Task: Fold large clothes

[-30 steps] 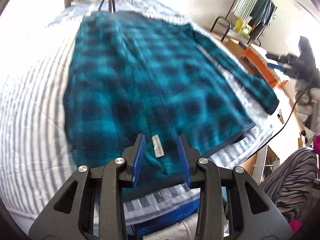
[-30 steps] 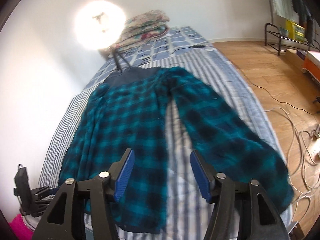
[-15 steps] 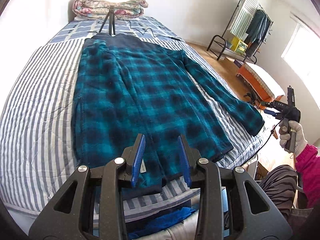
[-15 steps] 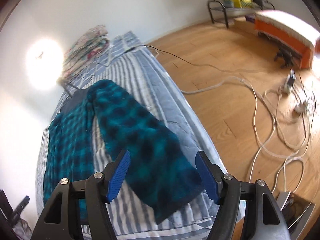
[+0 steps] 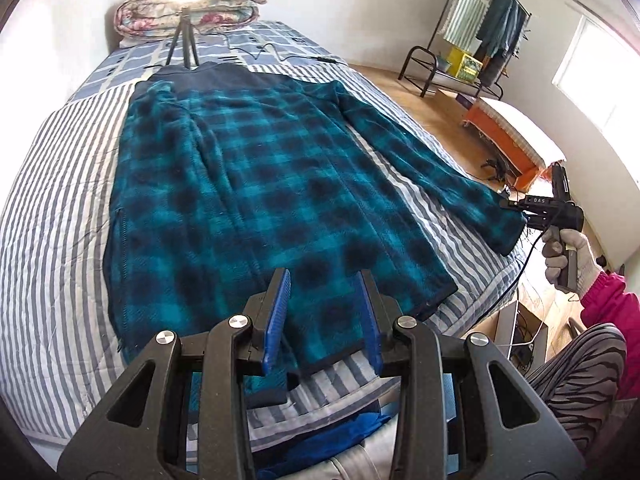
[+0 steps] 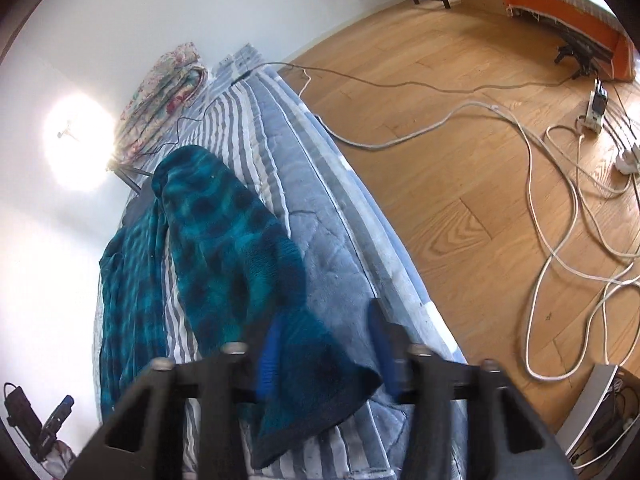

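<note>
A large teal and black plaid fleece jacket (image 5: 256, 184) lies flat on a striped bed (image 5: 48, 208), hem toward me, one sleeve (image 5: 432, 168) stretched to the right edge. My left gripper (image 5: 322, 316) is open above the hem, holding nothing. My right gripper (image 6: 324, 344) is open, its blue pads either side of the sleeve cuff (image 6: 312, 384) at the bed's edge. In the left wrist view the right gripper (image 5: 516, 210) sits at the cuff.
A tripod (image 5: 182, 36) and folded quilts (image 5: 188, 4) are at the bed's far end. Cables (image 6: 540, 184) lie on the wooden floor right of the bed. A clothes rack (image 5: 472, 40) and an orange bench (image 5: 508, 132) stand beyond.
My right gripper has swung right and dropped to the sleeve cuff at the bed's edge. My left gripper has drawn back from the hem, and the jacket lies flatter.
</note>
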`<state>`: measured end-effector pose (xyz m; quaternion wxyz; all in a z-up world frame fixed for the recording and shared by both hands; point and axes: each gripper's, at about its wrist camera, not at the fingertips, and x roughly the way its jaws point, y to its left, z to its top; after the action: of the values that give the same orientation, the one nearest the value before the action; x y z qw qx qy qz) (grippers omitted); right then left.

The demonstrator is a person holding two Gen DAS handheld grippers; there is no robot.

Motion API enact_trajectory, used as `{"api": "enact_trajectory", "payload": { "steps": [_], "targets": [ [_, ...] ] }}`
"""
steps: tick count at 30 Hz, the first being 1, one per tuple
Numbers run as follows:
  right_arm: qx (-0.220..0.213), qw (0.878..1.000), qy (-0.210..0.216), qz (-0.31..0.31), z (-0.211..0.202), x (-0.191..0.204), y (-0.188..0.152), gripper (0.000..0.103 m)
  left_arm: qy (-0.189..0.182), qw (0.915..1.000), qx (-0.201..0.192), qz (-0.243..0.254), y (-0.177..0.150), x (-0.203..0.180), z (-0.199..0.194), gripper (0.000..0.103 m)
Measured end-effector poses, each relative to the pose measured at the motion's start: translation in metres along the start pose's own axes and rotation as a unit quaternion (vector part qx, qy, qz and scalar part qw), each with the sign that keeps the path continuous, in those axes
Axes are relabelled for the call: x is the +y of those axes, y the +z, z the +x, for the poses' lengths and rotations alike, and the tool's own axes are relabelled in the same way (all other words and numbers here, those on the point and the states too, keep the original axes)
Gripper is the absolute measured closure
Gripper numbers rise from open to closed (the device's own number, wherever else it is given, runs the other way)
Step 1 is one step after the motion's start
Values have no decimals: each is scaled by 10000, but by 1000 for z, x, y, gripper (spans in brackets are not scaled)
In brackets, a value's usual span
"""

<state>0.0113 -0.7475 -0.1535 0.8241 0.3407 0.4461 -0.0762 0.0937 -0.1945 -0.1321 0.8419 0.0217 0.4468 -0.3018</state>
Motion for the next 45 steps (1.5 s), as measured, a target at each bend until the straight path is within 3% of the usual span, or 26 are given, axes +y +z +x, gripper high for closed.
{"api": "enact_trajectory", "payload": {
  "steps": [3, 4, 13, 19, 23, 29, 32, 36, 39, 41, 42, 45],
  "targets": [
    [145, 9998, 135, -87, -5, 0, -4, 95, -7, 9999, 17, 108, 3, -7, 5, 69],
    [182, 9996, 125, -160, -9, 4, -5, 98, -37, 9999, 32, 121, 3, -9, 7, 69],
    [74, 9977, 328, -583, -39, 64, -4, 101, -205, 9996, 87, 191, 3, -13, 16, 69],
    [227, 9924, 727, -965, -40, 137, -9, 102, -148, 9999, -2, 46, 5, -4, 13, 69],
    [525, 9809, 989, -1592, -32, 201, -27, 102, -154, 9997, -98, -139, 8, 12, 6, 69],
    [1227, 9522, 1243, -2505, 5, 282, -77, 102, -205, 9986, -165, -453, 10, 28, 5, 69],
    [1555, 9372, 1135, -2907, 34, 304, -103, 102, -226, 9984, -142, -504, 9, 29, 9, 69],
    [1927, 9304, 1043, -2939, 73, 304, -125, 102, -434, 9964, -10, -733, 7, 32, 21, 69],
    [2141, 9266, 1112, -2883, 91, 303, -132, 95, -673, 9930, 148, -960, 7, 34, 33, 68],
    [2198, 9253, 1130, -2876, 92, 301, -132, 81, -855, 9898, 224, -1113, 6, 33, 40, 53],
    [2158, 9256, 1193, -2872, 89, 301, -130, 68, -967, 9878, 254, -1192, 7, 33, 45, 47],
    [1988, 9259, 1401, -2892, 75, 298, -117, 60, -1185, 9824, 402, -1390, 10, 29, 60, 47]
  ]
}}
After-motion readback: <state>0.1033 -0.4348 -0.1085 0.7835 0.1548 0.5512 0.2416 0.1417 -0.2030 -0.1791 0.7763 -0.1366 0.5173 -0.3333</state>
